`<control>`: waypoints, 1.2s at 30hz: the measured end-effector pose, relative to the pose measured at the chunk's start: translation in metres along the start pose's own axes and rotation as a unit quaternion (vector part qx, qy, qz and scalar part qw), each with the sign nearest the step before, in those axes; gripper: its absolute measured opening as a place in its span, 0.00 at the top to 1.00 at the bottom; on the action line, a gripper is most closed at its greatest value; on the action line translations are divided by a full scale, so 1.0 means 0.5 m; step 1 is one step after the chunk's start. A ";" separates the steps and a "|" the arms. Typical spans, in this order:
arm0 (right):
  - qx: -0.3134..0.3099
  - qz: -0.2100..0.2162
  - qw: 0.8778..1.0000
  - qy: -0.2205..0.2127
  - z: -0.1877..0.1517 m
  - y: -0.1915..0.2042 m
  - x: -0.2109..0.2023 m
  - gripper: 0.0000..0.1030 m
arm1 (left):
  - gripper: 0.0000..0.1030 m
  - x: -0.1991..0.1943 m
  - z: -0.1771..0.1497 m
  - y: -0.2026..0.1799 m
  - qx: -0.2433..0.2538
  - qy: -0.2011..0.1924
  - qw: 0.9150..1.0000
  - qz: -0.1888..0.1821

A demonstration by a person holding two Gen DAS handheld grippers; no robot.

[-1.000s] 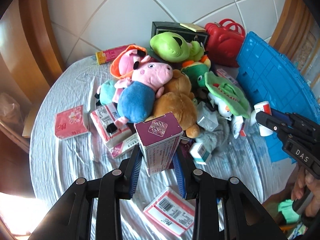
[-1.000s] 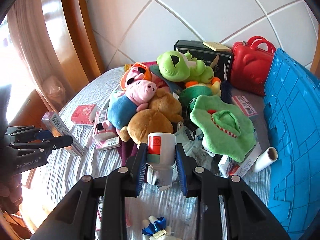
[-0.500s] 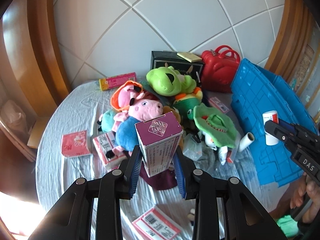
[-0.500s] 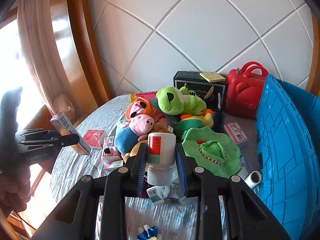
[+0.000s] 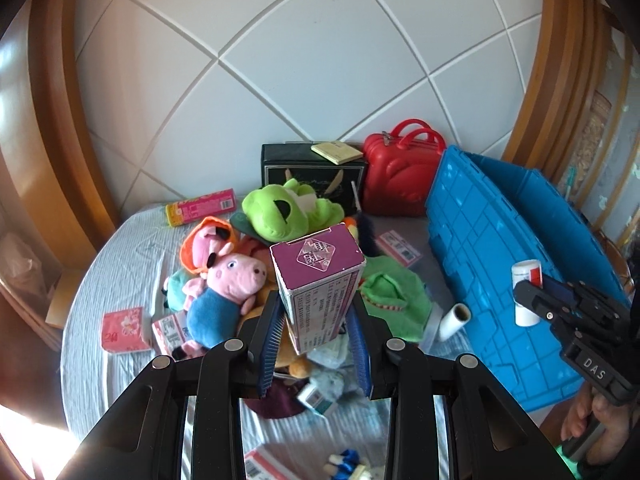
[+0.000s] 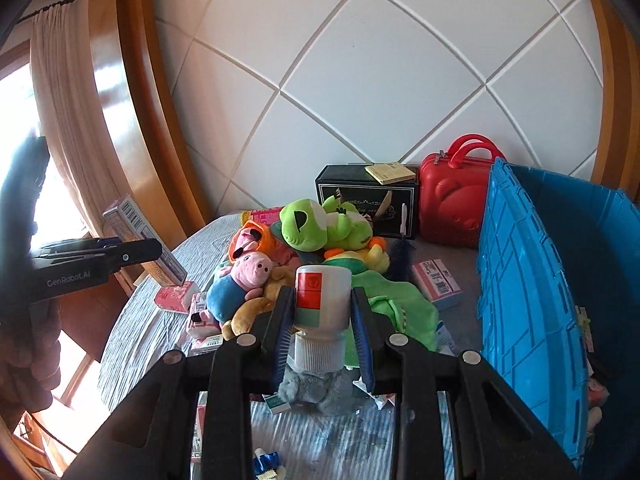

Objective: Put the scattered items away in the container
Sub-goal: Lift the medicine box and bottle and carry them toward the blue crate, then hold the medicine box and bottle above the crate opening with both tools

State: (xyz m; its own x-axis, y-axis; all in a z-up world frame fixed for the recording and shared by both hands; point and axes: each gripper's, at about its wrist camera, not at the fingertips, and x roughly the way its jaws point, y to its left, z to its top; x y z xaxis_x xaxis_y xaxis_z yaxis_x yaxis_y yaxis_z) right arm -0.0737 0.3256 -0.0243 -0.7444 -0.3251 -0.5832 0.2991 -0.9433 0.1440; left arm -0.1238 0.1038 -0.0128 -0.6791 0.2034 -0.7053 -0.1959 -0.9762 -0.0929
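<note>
black rigs, blue pads

the left gripper (image 5: 316,344) has glossy black forked arms with round silver screws at the joints and ribbed blue pads (image 5: 269,344) inside each finger. the right gripper (image 6: 323,334) is built the same. from the side, one body reads "das" in white, the other "genrobot.ai" (small white print). a hand (image 5: 591,424) wraps the right handle, dark sleeve beside it.

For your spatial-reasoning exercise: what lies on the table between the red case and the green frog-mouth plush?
A pink-and-white barcoded packet lies between the red case and the green frog-mouth plush, clearest in the right wrist view.
</note>
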 end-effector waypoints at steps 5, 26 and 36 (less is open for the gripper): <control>0.012 -0.012 1.000 -0.014 0.002 -0.068 -0.042 0.73 | 0.70 0.013 0.029 -0.084 0.015 -0.006 1.000 -0.010; 0.103 -0.102 0.988 -0.047 -0.040 -0.353 -0.205 0.73 | 0.70 0.070 0.122 -0.472 0.122 -0.018 0.987 -0.099; 0.149 -0.151 0.976 -0.055 -0.076 -0.456 -0.263 0.73 | 0.70 0.098 0.144 -0.649 0.178 -0.013 0.971 -0.158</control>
State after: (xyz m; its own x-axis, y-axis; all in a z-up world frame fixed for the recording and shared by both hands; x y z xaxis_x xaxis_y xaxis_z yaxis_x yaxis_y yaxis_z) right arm -0.0213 0.5858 -0.0106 -0.8360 -0.0194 -0.5484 -0.1181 -0.9696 0.2144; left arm -0.1444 0.4357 0.0336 -0.5622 0.4946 -0.6628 -0.6264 -0.7779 -0.0492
